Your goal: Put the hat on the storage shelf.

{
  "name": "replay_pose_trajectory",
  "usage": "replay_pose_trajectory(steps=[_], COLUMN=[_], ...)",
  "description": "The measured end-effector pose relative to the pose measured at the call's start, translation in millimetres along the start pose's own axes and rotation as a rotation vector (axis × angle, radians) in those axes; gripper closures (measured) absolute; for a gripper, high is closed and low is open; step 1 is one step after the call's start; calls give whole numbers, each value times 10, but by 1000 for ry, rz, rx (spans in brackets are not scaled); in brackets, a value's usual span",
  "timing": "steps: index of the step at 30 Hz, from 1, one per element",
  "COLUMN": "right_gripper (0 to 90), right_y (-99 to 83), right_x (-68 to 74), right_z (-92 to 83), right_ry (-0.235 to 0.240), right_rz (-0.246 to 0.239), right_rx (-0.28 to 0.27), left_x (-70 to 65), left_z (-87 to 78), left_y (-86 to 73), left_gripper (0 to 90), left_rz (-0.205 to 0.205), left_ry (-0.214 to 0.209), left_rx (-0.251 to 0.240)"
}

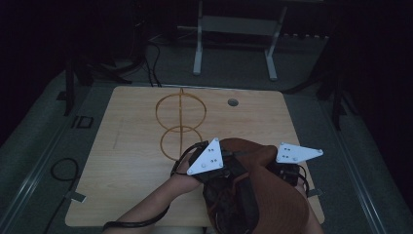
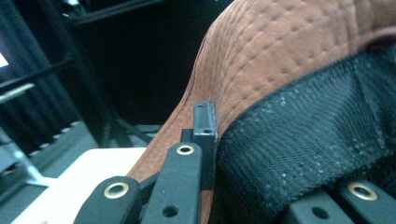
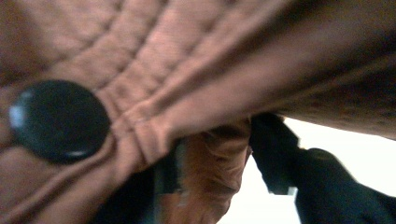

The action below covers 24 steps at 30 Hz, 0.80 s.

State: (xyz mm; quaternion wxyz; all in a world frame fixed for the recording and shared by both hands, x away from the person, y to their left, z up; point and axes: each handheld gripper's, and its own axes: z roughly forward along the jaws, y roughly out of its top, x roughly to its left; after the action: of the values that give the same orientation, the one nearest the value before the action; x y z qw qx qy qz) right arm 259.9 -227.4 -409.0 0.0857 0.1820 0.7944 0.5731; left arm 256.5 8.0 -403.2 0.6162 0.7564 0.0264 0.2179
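The cap [image 1: 272, 195], a rust-brown cloth item with a black mesh lining, was held above the near edge of the table [image 1: 131, 161], between the two grippers, near and right of a wire stand [image 1: 180, 124] of two rings on an upright rod. The left gripper [image 1: 207, 161] gripped the cap at its rim: in the left gripper view one jaw lay against the brown outer fabric [image 2: 280, 51] and the other against the mesh [image 2: 308, 135], closed down to the thickness of the cloth. The right gripper [image 1: 287, 168] was pressed into the crown close to the black top button [image 3: 58, 120]; fabric bunched between its jaws, so it appeared clamped on a fold, though blur prevented confirmation. The cap was judged light, soft and easily deformed, with no fragility and little slip on stitched cloth. The rim band and seams were judged the firmest holds; the crown would collapse under load.
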Motion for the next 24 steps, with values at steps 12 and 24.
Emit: replay_pose_trajectory(steps=[12,24], right_gripper=[878,883], right_y=[14,44], right_x=[0,-8], right_z=[-10,-57], right_ry=[41,-1], right_rz=[-16,-26], right_rx=[-3,-10], left_x=[13,109], left_z=[-19,-126], left_y=[20,37], left_gripper=[820,552], left_rz=[-10,-51], left_ry=[-15,22], left_rx=[15,33])
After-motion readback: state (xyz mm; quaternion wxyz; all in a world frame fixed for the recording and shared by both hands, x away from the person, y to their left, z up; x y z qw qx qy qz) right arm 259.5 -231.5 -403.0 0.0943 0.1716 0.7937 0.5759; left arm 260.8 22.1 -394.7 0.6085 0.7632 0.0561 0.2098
